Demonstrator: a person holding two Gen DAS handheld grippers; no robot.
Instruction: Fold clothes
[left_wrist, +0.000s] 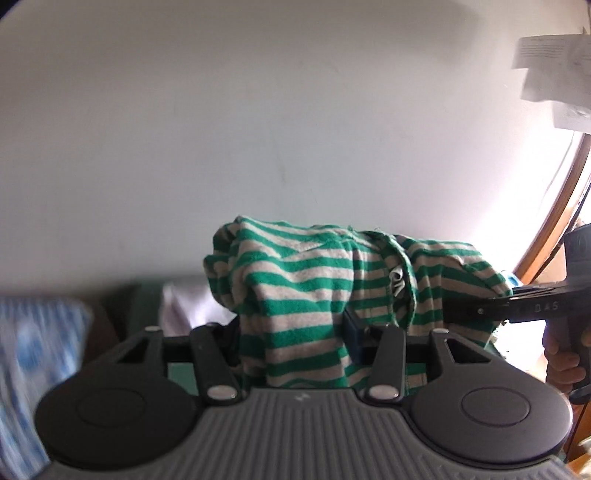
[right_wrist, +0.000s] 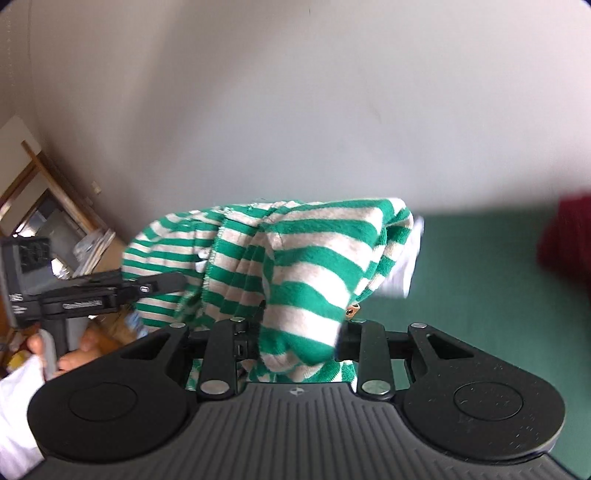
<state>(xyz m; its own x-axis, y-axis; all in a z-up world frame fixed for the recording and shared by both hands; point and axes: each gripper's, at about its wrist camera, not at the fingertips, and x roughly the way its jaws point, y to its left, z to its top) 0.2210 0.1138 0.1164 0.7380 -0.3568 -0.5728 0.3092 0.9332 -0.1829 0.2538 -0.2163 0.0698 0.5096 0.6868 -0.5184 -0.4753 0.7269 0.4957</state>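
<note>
I am holding the striped garment (left_wrist: 314, 280) aloft, left hand-held gripper (left_wrist: 295, 332) and right hand-held gripper (right_wrist: 299, 332) each pinching it. Next, I am judging: spread it flat on the green surface (right_wrist: 480, 266).

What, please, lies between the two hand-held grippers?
The striped garment spans from the left hand-held gripper to the right hand-held gripper, seen in both wrist views.

I see soft daylight washing out the window frame (left_wrist: 561, 206) at right (glare there), motion blur on the blue fabric (left_wrist: 33, 354), and fisheye curving at edges.
</note>
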